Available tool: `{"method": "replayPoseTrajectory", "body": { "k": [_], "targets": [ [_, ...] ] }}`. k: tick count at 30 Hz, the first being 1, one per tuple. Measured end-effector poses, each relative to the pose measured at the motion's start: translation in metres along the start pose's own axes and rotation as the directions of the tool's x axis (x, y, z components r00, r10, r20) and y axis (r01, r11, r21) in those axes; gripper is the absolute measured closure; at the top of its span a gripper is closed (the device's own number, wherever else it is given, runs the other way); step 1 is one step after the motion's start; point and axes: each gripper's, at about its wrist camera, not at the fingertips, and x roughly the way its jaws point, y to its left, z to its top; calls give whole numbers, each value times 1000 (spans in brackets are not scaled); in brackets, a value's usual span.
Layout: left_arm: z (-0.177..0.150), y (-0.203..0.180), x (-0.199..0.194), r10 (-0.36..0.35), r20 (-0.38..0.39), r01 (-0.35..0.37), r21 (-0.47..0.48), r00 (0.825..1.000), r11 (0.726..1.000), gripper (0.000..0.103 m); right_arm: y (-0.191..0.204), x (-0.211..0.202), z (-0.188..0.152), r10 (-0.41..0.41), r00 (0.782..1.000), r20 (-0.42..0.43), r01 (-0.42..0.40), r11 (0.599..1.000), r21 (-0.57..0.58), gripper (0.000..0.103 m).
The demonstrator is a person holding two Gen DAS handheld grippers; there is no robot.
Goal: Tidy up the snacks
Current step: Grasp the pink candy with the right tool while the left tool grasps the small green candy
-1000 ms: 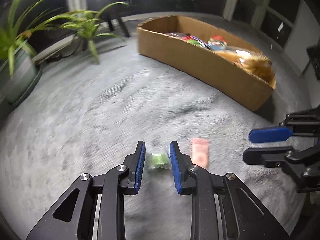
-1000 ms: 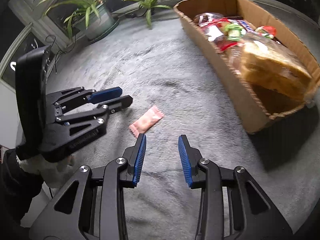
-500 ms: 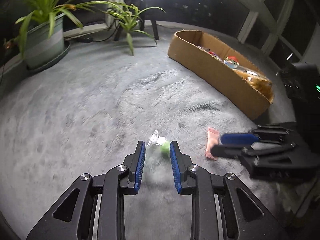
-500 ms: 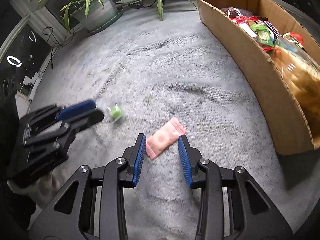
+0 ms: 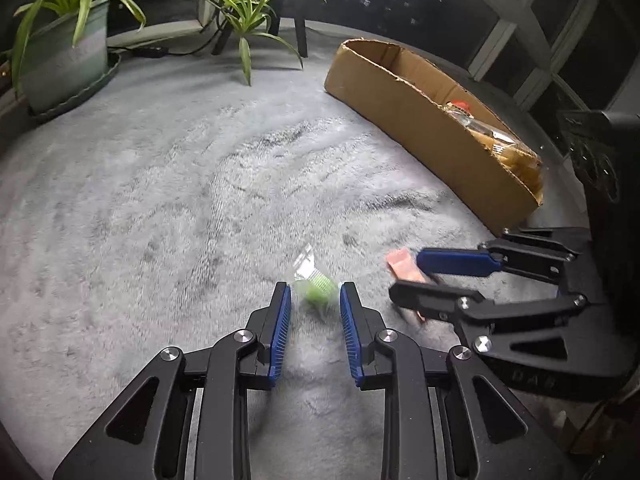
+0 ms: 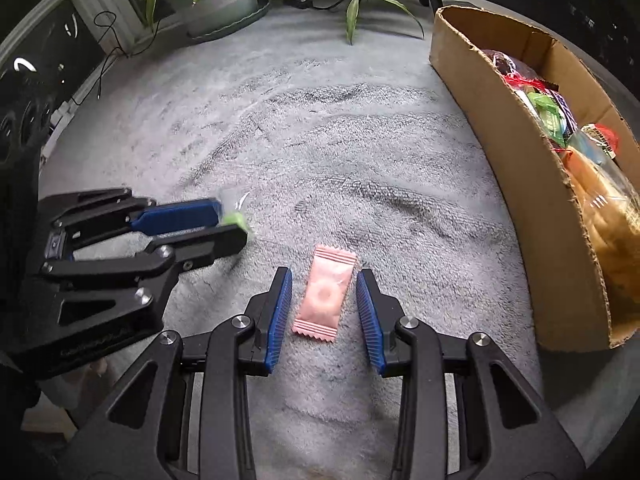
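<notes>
A green candy in clear wrap (image 5: pixel 316 286) lies on the grey carpet between the open fingers of my left gripper (image 5: pixel 314 308); it also shows in the right wrist view (image 6: pixel 236 218) at the left gripper's (image 6: pixel 230 224) tips. A pink candy packet (image 6: pixel 325 294) lies flat between the open fingers of my right gripper (image 6: pixel 325 304), not squeezed. In the left wrist view the pink packet (image 5: pixel 402 266) sits between the right gripper's fingers (image 5: pixel 408 276). A cardboard box (image 6: pixel 532 184) with several snacks stands to the right.
The cardboard box (image 5: pixel 420 120) also shows at the right in the left wrist view. A large potted plant (image 5: pixel 60 52) and a smaller plant (image 5: pixel 248 12) stand at the carpet's far edge, with a cable (image 6: pixel 108 40) along the left. Window frames rise behind the box.
Both grippers moved forward over their candies. The green candy now sits between the left fingers and the pink packet deeper between the right fingers. Both stay open.
</notes>
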Motion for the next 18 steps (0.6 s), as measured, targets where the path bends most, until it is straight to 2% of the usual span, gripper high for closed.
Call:
{"method": "replayPoseTrajectory", "body": {
  "k": [6,8,9,13,15,18],
  "targets": [
    [6,-6,7,36,0,-36,27,999,999,79,8,3,1,-47,999,-13,47,997,-60,69],
    [7,-9,8,59,3,-59,43,998,997,79,9,4,2,-84,996,-13,82,992,-91,79],
    [7,-9,8,66,5,-67,49,998,997,79,8,4,2,-88,996,-14,86,992,-91,81],
    [5,-5,6,49,5,-49,34,999,998,79,0,2,3,-51,999,-19,50,997,-59,82],
    [5,-5,6,46,5,-46,22,999,999,79,1,2,3,-58,998,-15,57,996,-69,82],
    [5,-9,8,68,14,-68,38,998,997,79,2,3,3,-58,998,-14,57,996,-68,82]
  ]
}}
